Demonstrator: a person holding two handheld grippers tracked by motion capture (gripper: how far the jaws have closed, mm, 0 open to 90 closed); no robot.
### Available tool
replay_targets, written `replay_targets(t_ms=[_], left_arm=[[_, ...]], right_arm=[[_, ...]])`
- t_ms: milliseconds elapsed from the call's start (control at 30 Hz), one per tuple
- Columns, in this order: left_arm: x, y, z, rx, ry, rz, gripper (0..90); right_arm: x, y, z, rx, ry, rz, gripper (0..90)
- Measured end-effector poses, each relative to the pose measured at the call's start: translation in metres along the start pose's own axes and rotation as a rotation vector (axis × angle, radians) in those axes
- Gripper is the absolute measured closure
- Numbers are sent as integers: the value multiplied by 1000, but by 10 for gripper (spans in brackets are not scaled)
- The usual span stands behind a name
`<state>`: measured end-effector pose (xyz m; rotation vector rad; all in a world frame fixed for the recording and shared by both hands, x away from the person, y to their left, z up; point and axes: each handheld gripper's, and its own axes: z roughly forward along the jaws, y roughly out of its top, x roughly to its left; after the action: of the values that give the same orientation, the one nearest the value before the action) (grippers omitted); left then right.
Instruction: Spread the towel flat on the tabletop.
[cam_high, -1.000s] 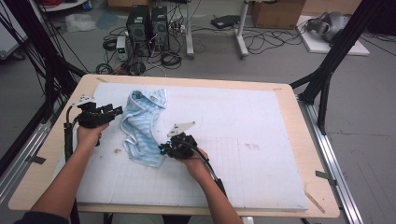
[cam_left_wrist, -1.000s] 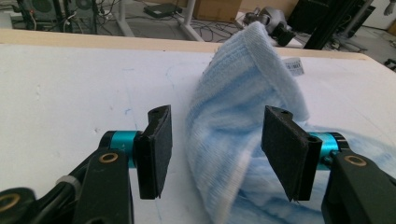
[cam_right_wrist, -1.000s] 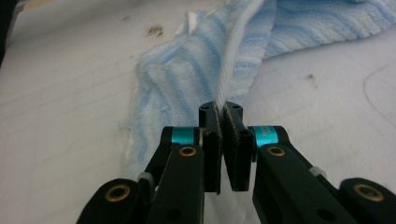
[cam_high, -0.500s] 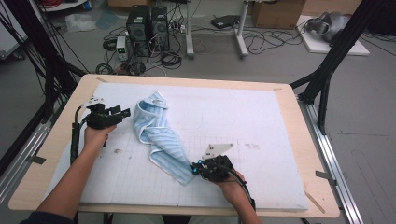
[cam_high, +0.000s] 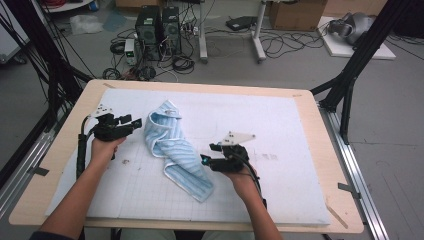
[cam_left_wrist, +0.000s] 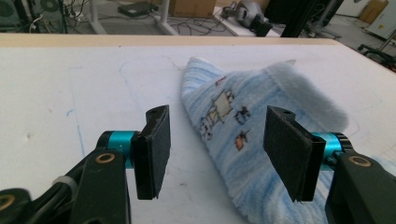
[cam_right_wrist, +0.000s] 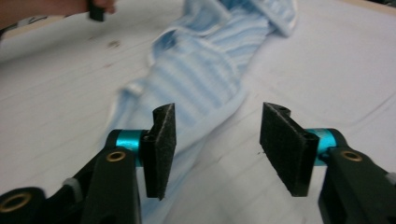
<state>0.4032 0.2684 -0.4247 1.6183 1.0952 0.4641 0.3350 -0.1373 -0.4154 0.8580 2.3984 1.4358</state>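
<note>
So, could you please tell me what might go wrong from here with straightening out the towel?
1. The blue striped towel lies twisted in a long roll; pulling only one end may drag the whole roll rather than unfold it.
2. The right tool has just been opening, with nothing between its pads; its next grasp could catch several layers.
3. The left tool is open beside the towel's printed end and may pinch a fold, not an edge.

Black jaws, teal collars, brass screws
</note>
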Motion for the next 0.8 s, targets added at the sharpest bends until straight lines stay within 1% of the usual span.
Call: replay_targets(t_ms=[67,100,133,167,200,233,267,367,400,433,467,533,600,633,667,700,733,767,800], left_arm=[[-2,0,0,3,-3,10,415],[-3,0,0,4,-8,15,413],[-3,0,0,9,-9,19,412],[-3,0,-1,9,-9,24,410],[-4,0,-1,10,-10,25,410],[-4,1,-1,9,-12,27,410],[-4,1,-1,9,-11,29,411],[-5,1,-1,8,-14,30,410],[-6,1,-1,11,-14,34,411],[-6,1,-1,14,-17,36,410],[-6,0,-1,18,-17,38,410],[-8,0,0,23,-22,41,411],[-10,0,1,33,-29,52,411],[-13,-1,2,37,-37,56,412],[-15,-1,2,42,-42,61,412],[-18,-3,4,42,-48,71,413],[-22,-5,6,46,-55,74,415],[-25,-7,8,57,-62,77,415],[-28,-9,11,67,-72,82,415]], right_arm=[[-9,11,20,3,-3,19,431],[-12,14,27,9,-1,22,431],[-14,17,36,22,3,28,431],[-17,23,54,59,10,25,432],[-17,23,54,59,10,25,432],[-18,25,61,78,6,17,435],[-20,27,72,103,7,16,434],[-23,29,95,156,11,17,435],[-23,29,101,167,18,17,459],[-22,28,109,202,48,-1,586],[-22,28,109,202,48,-1,586],[-20,30,108,204,53,-31,747],[-17,33,102,209,29,-59,835],[-14,34,91,200,-3,-83,839],[-14,34,91,200,-3,-83,839],[-15,33,87,194,-10,-83,839],[-15,30,78,193,-22,-77,840],[-16,24,64,188,-55,-87,842],[-18,21,57,186,-63,-77,841]])
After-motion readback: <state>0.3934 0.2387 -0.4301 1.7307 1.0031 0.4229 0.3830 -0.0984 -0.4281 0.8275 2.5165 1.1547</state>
